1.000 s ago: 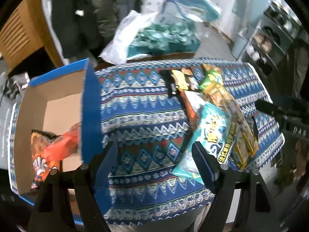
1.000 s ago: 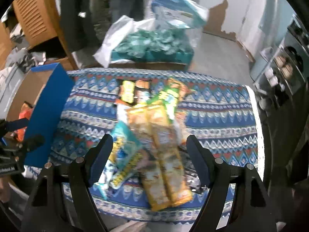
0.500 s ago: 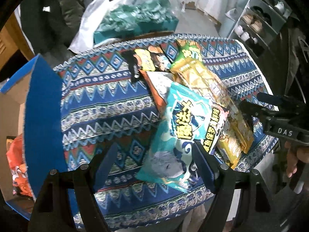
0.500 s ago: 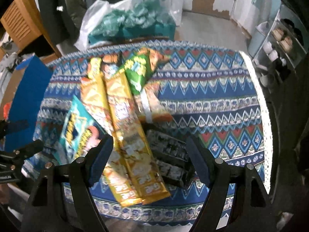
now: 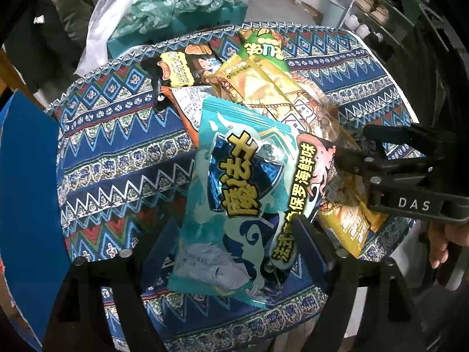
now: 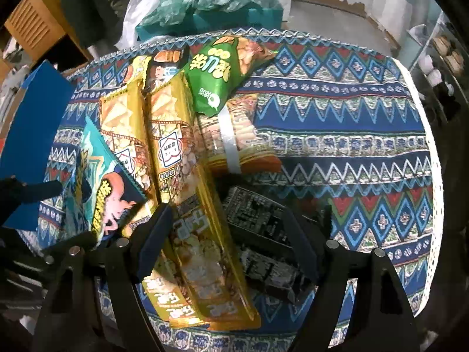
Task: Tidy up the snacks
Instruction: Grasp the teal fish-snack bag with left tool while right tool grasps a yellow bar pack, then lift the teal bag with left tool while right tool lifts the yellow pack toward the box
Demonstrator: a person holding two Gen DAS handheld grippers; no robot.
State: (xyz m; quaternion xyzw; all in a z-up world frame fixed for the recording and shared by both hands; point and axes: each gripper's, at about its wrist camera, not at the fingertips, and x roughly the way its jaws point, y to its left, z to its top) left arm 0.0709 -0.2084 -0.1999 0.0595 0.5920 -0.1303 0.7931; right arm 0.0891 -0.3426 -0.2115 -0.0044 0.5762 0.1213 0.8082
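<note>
Two open grippers poised over a snack pile on a patterned tablecloth [image 6: 337, 135]

The left gripper [image 5: 234, 240], jaws just widened, straddles the teal foil snack bag [image 5: 234, 205] at the near edge; the right gripper [image 6: 228, 243], nearer than before, gapes empty over gold packets [image 6: 187, 176] and a black pack [image 6: 263, 234]. The blue box wall [image 5: 26, 190] borders the left edge; the right side lies bare.

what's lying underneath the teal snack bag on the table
The teal snack bag overlaps an orange-edged packet at its top and a long yellow packet along one side. Its lower part seems to lie on the patterned tablecloth; anything beneath its middle is hidden.
</note>
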